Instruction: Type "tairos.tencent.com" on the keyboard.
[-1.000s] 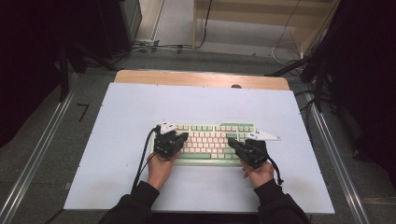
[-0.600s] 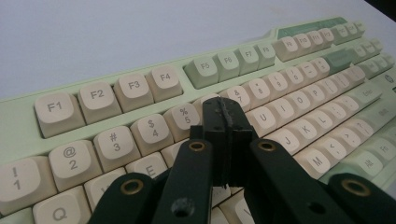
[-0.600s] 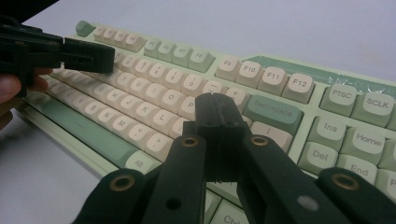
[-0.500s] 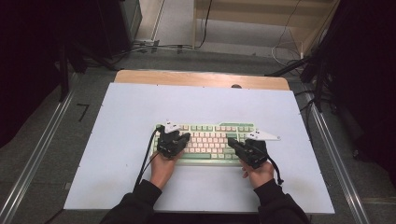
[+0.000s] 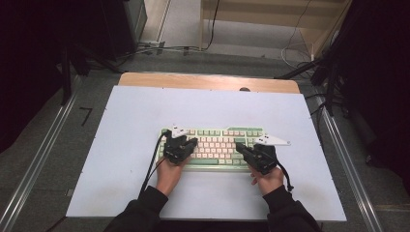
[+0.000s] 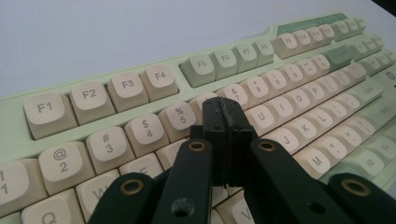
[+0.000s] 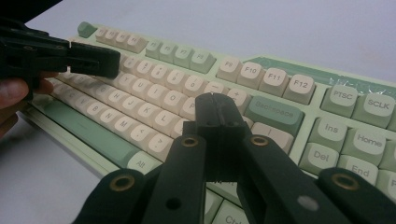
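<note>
The high view looks forward and down from above the person's side onto the white table (image 5: 121, 145), far enough to take in the whole top and the floor around it. The 2 gripper views sit low and close, each looking along its own pressed-together jaws across the keyboard (image 5: 217, 145). The left gripper view faces the keyboard (image 6: 299, 70) toward its far right end. The right gripper view faces the keyboard (image 7: 327, 93) toward its left end, catching the left gripper (image 7: 100, 60). All 3 share the keyboard.
</note>
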Action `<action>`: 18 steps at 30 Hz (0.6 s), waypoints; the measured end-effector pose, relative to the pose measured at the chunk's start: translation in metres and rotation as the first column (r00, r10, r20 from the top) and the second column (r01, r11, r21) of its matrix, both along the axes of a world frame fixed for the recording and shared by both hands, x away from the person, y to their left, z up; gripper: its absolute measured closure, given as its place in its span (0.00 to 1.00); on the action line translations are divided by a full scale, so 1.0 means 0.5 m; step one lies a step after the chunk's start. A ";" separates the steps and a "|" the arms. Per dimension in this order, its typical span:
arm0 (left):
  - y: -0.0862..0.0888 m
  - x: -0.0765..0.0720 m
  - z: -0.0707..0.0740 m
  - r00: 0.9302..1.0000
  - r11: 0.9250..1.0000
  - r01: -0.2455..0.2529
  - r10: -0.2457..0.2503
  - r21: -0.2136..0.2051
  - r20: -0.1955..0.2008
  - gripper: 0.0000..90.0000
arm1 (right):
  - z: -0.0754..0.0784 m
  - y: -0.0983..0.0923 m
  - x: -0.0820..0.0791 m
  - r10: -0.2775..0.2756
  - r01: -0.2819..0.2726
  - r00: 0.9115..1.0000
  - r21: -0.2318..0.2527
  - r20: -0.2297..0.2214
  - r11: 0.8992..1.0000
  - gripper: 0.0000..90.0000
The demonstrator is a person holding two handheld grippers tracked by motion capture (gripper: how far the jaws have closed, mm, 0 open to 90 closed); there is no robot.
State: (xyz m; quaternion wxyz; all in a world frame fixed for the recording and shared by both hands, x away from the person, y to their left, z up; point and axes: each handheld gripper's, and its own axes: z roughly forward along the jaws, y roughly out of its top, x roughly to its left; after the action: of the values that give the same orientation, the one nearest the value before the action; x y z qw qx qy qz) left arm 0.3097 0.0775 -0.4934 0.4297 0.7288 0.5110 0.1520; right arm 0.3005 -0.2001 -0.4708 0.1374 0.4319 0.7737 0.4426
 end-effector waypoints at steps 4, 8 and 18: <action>0.000 0.002 -0.003 1.000 1.000 -0.001 0.001 0.001 -0.010 1.00 | 0.000 0.000 0.000 -0.001 0.001 1.000 0.000 -0.001 1.000 0.98; 0.001 0.002 -0.002 1.000 1.000 -0.003 0.003 0.000 -0.012 1.00 | 0.001 0.000 -0.001 -0.001 0.001 1.000 0.001 0.001 1.000 0.98; 0.011 -0.006 0.011 1.000 1.000 -0.007 0.007 -0.022 0.008 1.00 | 0.003 -0.001 -0.002 -0.005 0.005 1.000 0.004 0.001 1.000 0.98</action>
State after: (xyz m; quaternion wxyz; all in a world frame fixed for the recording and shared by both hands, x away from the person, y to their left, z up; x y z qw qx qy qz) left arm 0.3069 0.0828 -0.4877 0.4393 0.7215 0.5135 0.1507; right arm 0.2996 -0.2005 -0.4692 0.1382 0.4340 0.7716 0.4440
